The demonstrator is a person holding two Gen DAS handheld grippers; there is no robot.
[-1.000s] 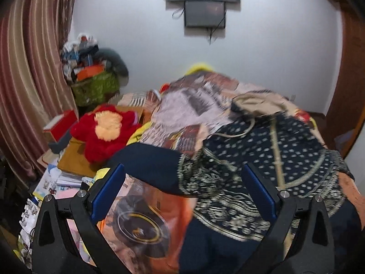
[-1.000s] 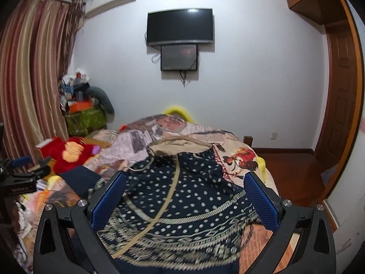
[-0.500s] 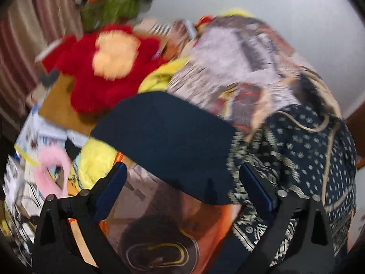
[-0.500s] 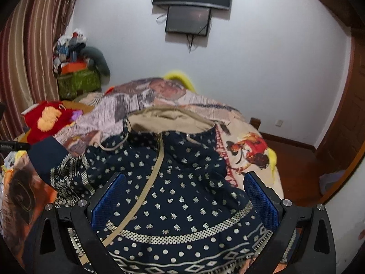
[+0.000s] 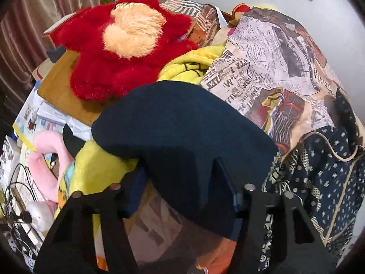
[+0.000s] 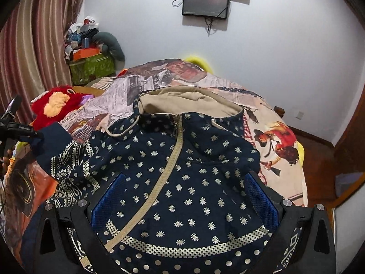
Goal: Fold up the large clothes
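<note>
Both grippers differ: left gripper (image 5: 182, 182) fingers pinch the hoodie's sleeve cuff (image 5: 178, 132); right gripper (image 6: 184, 196) fingers spread wide.

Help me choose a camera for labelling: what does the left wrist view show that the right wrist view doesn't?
Left only: the left gripper closing around the navy sleeve cuff, plus a pink toy and yellow blanket.
Right only: the wall screens, the hood, the zipper, and the right gripper open over the jacket front.
Both: the jacket, red plush and printed bedspread.
</note>
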